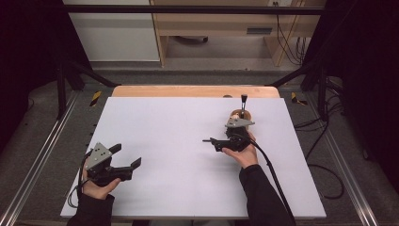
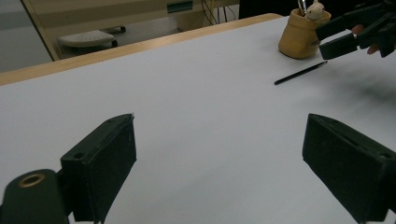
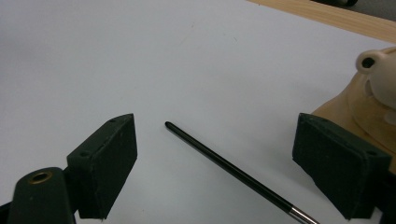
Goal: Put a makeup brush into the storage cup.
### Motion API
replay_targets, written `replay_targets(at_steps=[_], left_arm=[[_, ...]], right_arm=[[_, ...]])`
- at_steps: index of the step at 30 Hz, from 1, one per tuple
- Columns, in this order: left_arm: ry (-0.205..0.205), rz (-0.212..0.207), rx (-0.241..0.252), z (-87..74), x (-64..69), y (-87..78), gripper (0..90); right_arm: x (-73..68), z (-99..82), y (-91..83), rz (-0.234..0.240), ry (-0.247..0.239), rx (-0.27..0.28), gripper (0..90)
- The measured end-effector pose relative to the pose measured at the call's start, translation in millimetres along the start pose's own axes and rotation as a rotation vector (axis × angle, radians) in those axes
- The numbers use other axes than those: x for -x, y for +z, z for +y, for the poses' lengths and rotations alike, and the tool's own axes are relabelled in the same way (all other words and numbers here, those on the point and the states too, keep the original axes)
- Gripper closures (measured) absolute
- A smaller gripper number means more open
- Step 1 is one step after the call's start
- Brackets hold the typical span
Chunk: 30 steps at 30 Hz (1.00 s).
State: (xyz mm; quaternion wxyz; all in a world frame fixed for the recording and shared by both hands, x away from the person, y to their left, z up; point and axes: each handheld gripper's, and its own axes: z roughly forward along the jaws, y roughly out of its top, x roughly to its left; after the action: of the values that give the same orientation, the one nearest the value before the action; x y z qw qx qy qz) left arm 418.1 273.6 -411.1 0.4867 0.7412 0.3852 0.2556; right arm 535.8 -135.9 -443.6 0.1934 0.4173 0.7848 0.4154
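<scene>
Black pen [image 3: 233, 172] lying flat on white table [image 1: 164, 141], between wide-apart fingers of right gripper [image 3: 215, 163], untouched. Tan holder [image 2: 301, 35] just beside, at two o'clock of pen. Left gripper [image 1: 124, 157] well apart at eight o'clock, fingers spread, gripping nothing.

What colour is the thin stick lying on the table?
The stick is black with a silvery end, clearest in the right gripper view.

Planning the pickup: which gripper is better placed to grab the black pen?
Right. The right gripper hangs open over the pen, which lies between its jaws. The left gripper sits far across the table.
</scene>
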Motion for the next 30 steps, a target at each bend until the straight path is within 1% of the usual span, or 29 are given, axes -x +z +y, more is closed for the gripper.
replay_targets(at_steps=[2, 7, 8, 10, 11, 13, 14, 16, 17, 20, 22, 23, 25, 26, 30], left_arm=[[0.0, 0.0, 0.001, 0.1, -0.1, 0.0, 8.8], [-0.001, -0.002, 0.001, 0.2, 0.1, 0.4, 8.8], [0.001, -0.001, -0.002, 0.1, 0.1, 0.6, 8.8], [0.004, -0.001, -0.002, 0.2, 0.7, 0.8, 8.8], [0.004, -0.001, -0.001, 0.3, 0.9, 0.8, 8.7], [0.005, -0.002, -0.002, 0.3, 1.1, 0.6, 8.8], [0.005, -0.002, -0.002, 0.2, 1.0, 0.5, 8.7], [0.004, -0.002, -0.001, 0.2, 0.6, 0.5, 8.8], [0.005, -0.002, -0.002, 0.2, 0.7, 0.5, 8.8], [0.006, -0.004, -0.002, 0.4, 1.2, 0.8, 8.7], [0.008, -0.003, -0.004, 0.3, 1.5, 0.9, 8.7], [0.008, -0.003, -0.003, 0.3, 1.5, 0.9, 8.8], [0.007, -0.003, -0.003, 0.3, 1.5, 1.1, 8.7], [0.008, -0.003, -0.004, 0.3, 1.7, 1.1, 8.8], [0.009, -0.005, -0.001, 0.6, 2.6, 1.3, 8.8]], right_arm=[[0.4, -0.1, 4.1, 0.003, 0.005, -0.005, 15.2], [1.0, -4.3, 13.3, 0.0, 0.0, -0.044, 16.4], [1.5, -5.0, 15.1, -0.001, -0.012, -0.047, 16.8], [0.9, -5.4, 17.9, -0.003, -0.001, -0.059, 17.6], [1.6, -5.9, 20.1, -0.008, -0.017, -0.058, 17.7], [0.8, -5.5, 22.4, -0.012, -0.018, -0.077, 18.2], [1.3, -5.5, 24.0, -0.012, -0.029, -0.075, 18.6], [1.2, -5.5, 26.5, -0.013, -0.028, -0.085, 19.4], [2.3, -6.0, 28.1, -0.015, -0.037, -0.087, 19.9], [3.4, -7.8, 32.0, -0.015, -0.019, -0.109, 21.1], [4.8, -10.1, 35.3, -0.017, -0.031, -0.126, 21.9], [4.8, -11.1, 36.5, -0.019, -0.038, -0.138, 22.2], [4.5, -12.5, 38.2, -0.017, -0.048, -0.146, 23.7], [4.1, -12.9, 38.5, -0.012, -0.044, -0.15, 24.1], [4.4, -13.6, 39.8, -0.02, -0.037, -0.159, 28.1]])
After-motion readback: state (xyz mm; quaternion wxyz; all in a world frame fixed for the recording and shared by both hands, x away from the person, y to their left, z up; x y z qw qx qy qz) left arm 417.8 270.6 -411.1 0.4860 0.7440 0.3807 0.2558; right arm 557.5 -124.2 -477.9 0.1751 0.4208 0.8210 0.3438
